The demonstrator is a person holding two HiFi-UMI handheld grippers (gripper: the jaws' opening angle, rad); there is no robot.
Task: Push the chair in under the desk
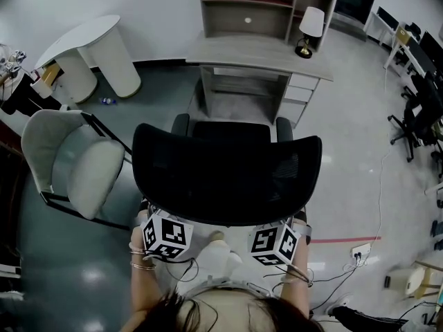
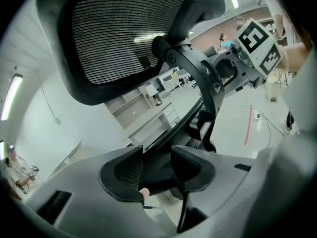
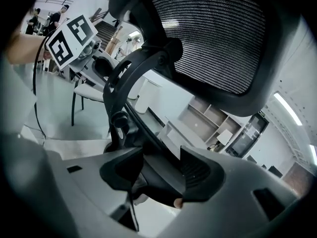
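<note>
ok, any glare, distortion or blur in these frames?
Head view: fisheye bends straight edges, bright glare patches on the glossy grey floor. Left gripper view and right gripper view: heavier fisheye, dark corners, yet the black mesh office chair shows a sharp weave.

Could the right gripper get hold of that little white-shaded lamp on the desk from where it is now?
Probably not. The right gripper is clamped on the black mesh office chair, which stands between it and the grey desk, where the white-shaded lamp sits far off.
</note>
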